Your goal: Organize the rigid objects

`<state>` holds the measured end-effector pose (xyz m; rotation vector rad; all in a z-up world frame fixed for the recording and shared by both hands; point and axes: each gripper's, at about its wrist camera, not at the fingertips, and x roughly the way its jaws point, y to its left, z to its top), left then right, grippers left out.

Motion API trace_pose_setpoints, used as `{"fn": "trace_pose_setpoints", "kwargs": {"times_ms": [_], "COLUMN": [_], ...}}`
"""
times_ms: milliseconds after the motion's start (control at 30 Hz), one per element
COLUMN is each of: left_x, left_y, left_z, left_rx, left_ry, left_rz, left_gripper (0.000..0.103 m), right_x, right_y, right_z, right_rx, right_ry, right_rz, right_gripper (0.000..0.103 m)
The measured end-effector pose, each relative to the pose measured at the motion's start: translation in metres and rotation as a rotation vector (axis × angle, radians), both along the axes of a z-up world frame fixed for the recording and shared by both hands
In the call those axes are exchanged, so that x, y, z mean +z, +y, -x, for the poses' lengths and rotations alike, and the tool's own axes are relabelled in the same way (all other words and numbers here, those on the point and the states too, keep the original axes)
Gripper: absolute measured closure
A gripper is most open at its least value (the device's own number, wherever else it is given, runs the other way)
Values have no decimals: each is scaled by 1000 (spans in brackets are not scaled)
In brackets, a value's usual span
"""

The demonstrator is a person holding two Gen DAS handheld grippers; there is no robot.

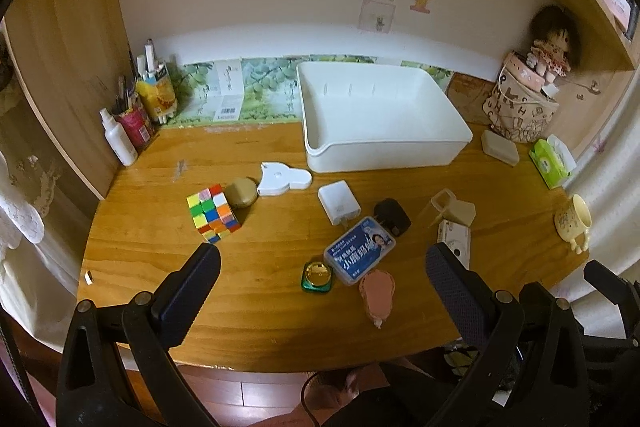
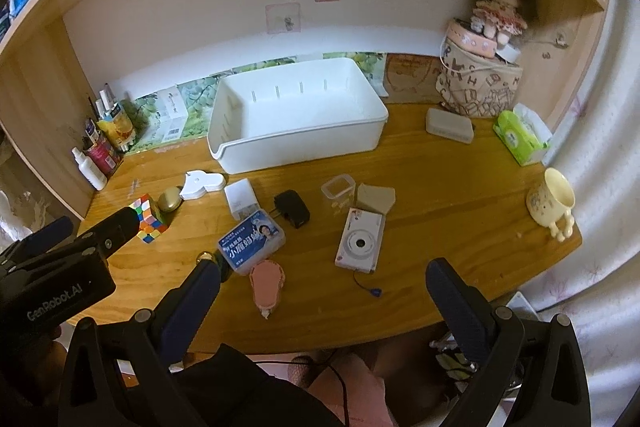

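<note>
An empty white bin (image 1: 380, 115) (image 2: 296, 115) stands at the back of the wooden desk. In front of it lie a colour cube (image 1: 213, 213) (image 2: 147, 219), a white charger (image 1: 338, 202) (image 2: 240, 203), a black plug (image 1: 393, 217) (image 2: 293, 209), a blue-labelled box (image 1: 359, 251) (image 2: 252, 241), a white camera (image 2: 360, 241), a pink tape dispenser (image 1: 377, 293) (image 2: 267, 287) and a green-gold tin (image 1: 317, 277). My left gripper (image 1: 320, 267) hovers open above the desk's front edge. My right gripper (image 2: 322, 277) is open too, with nothing between its fingers.
A clear cup and tan block (image 2: 360, 195), a white cat-shaped item (image 1: 284, 179), and a gold oval case (image 1: 241, 191) lie mid-desk. At the left stand a bottle and pen holders (image 1: 132, 123); at the right a mug (image 2: 554, 199), tissue pack (image 2: 520, 137), fabric bag with doll (image 2: 480, 83).
</note>
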<state>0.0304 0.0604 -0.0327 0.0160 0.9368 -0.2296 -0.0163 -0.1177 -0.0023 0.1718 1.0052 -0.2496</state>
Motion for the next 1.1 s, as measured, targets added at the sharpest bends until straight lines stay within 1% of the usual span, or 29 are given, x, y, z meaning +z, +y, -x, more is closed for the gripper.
{"fn": "trace_pose_setpoints", "kwargs": {"times_ms": [200,367,533,700,967,1100], "left_x": [-10,-20,-30,-48,-89,-111], "left_y": [-3,-5,-14,-29,-50,-56], "left_z": [-4,-9,-16,-27,-42,-48], "left_rx": [-2,14,32,55,104,132], "left_ry": [55,105,164,272,486,592], "left_rz": [-4,0,-7,-33,-67,-68], "left_gripper": [1,1,1,1,1,1], "right_x": [-9,-24,-45,-66,-112,-130], "right_y": [-9,-23,-42,-64,-99,-111], "right_z": [0,-6,-22,-36,-66,-79], "right_rx": [-22,-24,-15,-4,-6,-8], "right_ry": [35,88,160,241,408,466], "right_rz": [-36,-103,-183,-262,-406,-452], "right_gripper": [0,0,0,0,0,1]}}
